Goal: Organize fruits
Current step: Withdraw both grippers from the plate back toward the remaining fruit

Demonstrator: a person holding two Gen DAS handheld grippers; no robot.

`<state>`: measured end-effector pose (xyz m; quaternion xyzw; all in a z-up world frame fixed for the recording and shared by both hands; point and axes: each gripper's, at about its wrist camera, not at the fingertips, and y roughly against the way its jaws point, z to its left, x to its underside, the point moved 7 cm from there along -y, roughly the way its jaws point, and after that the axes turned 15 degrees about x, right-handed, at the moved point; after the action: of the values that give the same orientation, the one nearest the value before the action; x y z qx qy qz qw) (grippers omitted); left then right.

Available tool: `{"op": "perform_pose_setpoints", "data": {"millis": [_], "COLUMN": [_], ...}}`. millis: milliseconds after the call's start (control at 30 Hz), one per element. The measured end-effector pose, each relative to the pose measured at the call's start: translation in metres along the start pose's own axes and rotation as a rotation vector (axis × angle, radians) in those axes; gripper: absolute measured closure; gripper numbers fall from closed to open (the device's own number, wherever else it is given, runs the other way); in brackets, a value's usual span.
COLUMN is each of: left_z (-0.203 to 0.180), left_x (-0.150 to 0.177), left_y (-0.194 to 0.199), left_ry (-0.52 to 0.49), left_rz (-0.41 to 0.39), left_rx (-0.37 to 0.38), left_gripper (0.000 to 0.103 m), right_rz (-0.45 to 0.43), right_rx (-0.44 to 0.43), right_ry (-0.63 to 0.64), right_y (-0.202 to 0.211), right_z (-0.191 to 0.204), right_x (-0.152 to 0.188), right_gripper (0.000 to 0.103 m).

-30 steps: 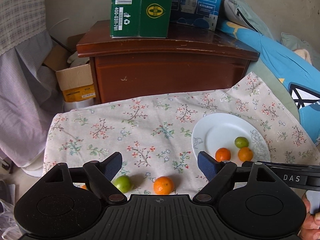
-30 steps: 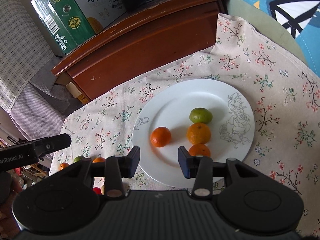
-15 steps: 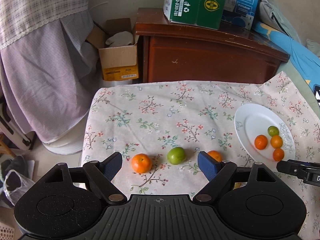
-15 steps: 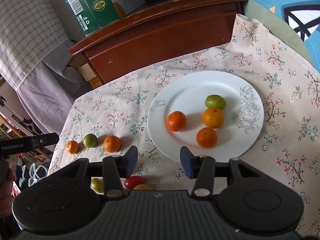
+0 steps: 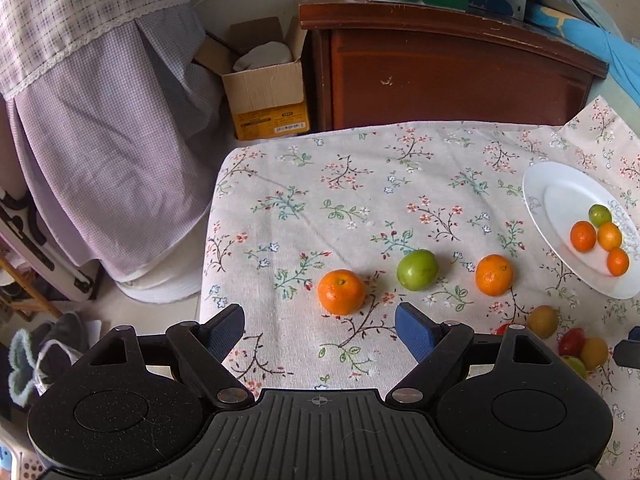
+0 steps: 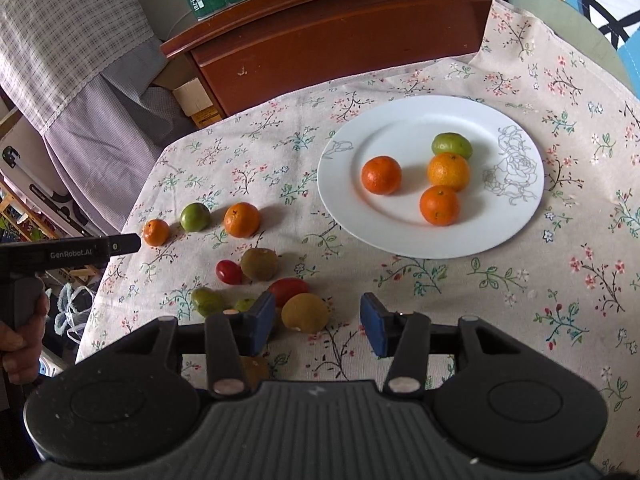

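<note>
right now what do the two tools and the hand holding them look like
Both tools are matte black plastic with a ribbed centre panel, two round discs, silver pivot rivets and blue padded fingers. The left tool carries white "GenRobot.AI" lettering on its side. A bare hand grips its dark handle; no sleeve or cable shows.

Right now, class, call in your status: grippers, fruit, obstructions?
Left gripper open, empty. Right gripper open, empty. Four fruits on plate; nearest orange loose on cloth. Nothing blocking.

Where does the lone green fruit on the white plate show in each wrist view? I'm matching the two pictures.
Left wrist: green fruit at far right, the plate's far side.
Right wrist: green fruit upper centre-right, above three oranges.
Shared landmark: white plate.
</note>
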<state>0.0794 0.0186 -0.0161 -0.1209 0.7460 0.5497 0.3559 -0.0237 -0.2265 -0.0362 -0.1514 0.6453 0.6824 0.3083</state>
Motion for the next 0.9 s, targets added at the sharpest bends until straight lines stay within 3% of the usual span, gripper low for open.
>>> {"op": "perform_pose_setpoints", "data": {"millis": [200,733,833,900], "left_z": [0.001,0.008,0.007,0.006], "left_x": [0.001,-0.001,-0.001,0.0], "left_y": [-0.012,-0.04,-0.045,-0.048], "left_ry": [-0.05,0.026,0.035,0.039], "left_rz": [-0.012,-0.008,0.0,0.005], "left_rx": [0.003,0.048,0.06,0.068], "left_gripper": [0.02,0.022,0.032,0.036], "right_rz": [-0.005,0.011,0.009,0.013], "right_rx": [0.013,0.006,-0.003,-0.021], "right_ry": [0.035,0.032,0.024,0.018], "right_y": [-0.006,-0.022,-0.023,-0.023], "right_z": [0.005,0.008,0.008,0.009], "right_x": [0.006,0.008,0.008,0.008], "right_gripper": [0.055,0.057,0.059,0.067]}}
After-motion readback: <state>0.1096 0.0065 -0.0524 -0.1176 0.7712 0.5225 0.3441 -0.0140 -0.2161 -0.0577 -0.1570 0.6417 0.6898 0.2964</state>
